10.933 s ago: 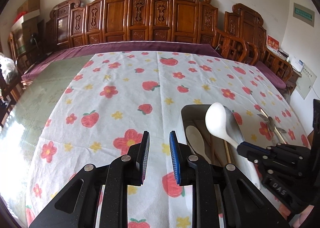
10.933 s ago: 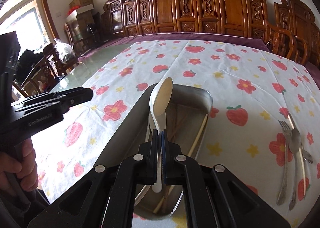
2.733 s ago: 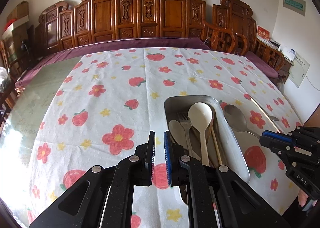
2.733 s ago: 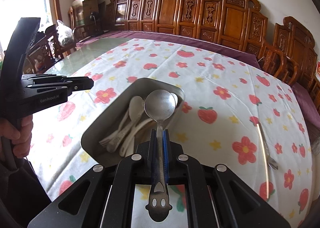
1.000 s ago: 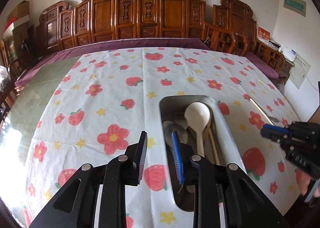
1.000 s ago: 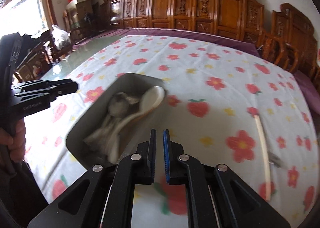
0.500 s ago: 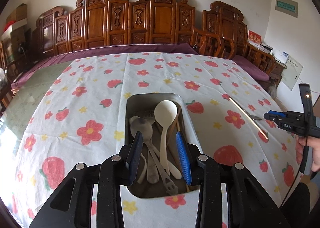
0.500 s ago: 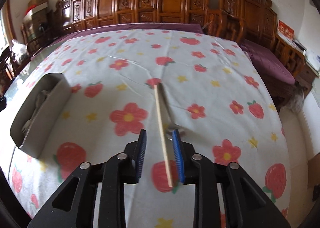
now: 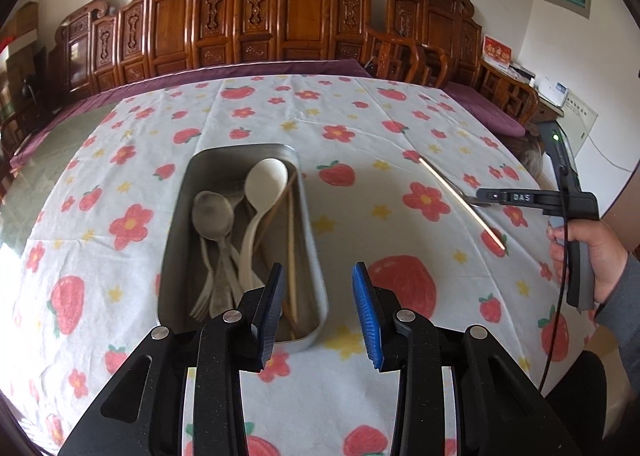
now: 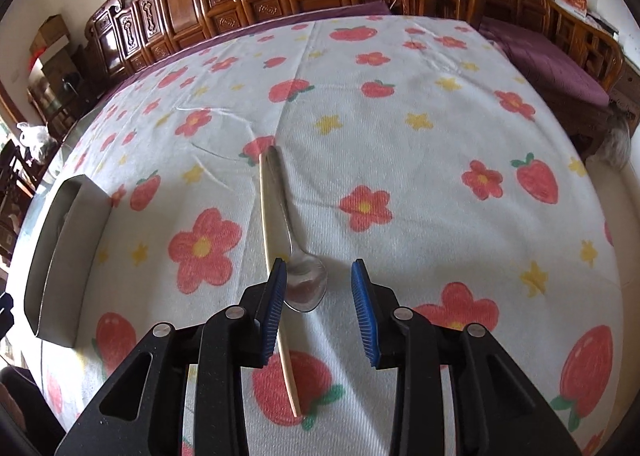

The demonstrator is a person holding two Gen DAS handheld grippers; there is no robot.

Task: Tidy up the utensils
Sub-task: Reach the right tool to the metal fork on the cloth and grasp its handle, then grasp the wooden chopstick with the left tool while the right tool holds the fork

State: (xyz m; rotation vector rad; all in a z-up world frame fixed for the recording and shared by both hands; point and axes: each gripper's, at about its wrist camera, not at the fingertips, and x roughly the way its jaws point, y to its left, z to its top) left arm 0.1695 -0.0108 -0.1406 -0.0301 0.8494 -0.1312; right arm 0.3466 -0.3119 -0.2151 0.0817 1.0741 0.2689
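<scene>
Worktop (image 9: pixel 360 128): covered by a white cloth printed with red flowers, strawberries and yellow stars; carved wooden chairs (image 9: pixel 296 12) line its far edge.

Metal tray (image 9: pixel 316 256): oblong, lying lengthwise at 12 o'clock from the left gripper; in the right wrist view it sits at 9 o'clock (image 10: pixel 60 252), well apart from that gripper.

Tray contents: a white spoon (image 9: pixel 264 184), a metal spoon (image 9: pixel 212 212), a fork (image 9: pixel 204 296) and chopsticks (image 9: pixel 291 240), laid lengthwise and overlapping.

Left gripper (image 9: pixel 318 312): over the tray's near right corner. Its jaws have just been opening and stand apart with nothing between them; the left pad overlaps the tray's near end in view, the right pad is over bare cloth.

Right gripper (image 10: pixel 318 304): pointed steeply down at the cloth, held by a hand (image 9: pixel 588 248) in a grey sleeve at 3 o'clock in the left wrist view. Its jaws have just been opening and stand apart, clamped on nothing.

Loose spoon (image 10: pixel 304 284): metal, on the cloth, bowl between the right pads without touching either, handle running to 12 o'clock.

Loose chopstick (image 10: pixel 266 216): pale, just beside the spoon on its left, nearly parallel; its near part passes behind the left pad and reappears below it. Contact with that pad cannot be told.
</scene>
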